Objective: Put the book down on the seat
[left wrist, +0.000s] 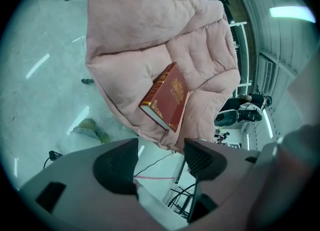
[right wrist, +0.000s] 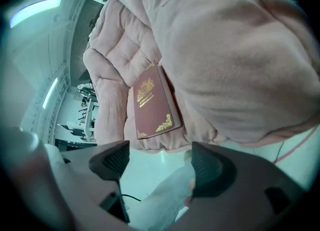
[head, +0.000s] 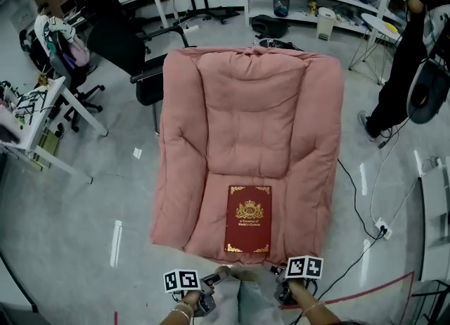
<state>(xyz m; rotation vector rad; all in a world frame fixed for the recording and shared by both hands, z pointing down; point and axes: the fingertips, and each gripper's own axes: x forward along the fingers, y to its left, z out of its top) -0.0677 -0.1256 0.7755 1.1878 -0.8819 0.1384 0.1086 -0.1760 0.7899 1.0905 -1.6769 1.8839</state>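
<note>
A dark red book [head: 248, 219] with gold ornaments lies flat on the front of the seat of a pink padded armchair [head: 246, 105]. It shows too in the left gripper view as the book [left wrist: 166, 96] and in the right gripper view as the book [right wrist: 152, 103]. My left gripper [head: 211, 285] hangs below the seat's front edge, left of the book, jaws apart with nothing between them; the left gripper [left wrist: 160, 161] stays clear of the book. My right gripper [head: 280, 281] is at the front right, likewise open and empty, the right gripper [right wrist: 159, 161] short of the seat.
A black office chair [head: 151, 63] stands behind the armchair's left side. A white desk [head: 42, 123] is at the left. A person in black [head: 408, 56] stands at the right. Cables [head: 365, 211] and a red floor line [head: 344, 294] run at the lower right. My own legs [head: 249, 302] are between the grippers.
</note>
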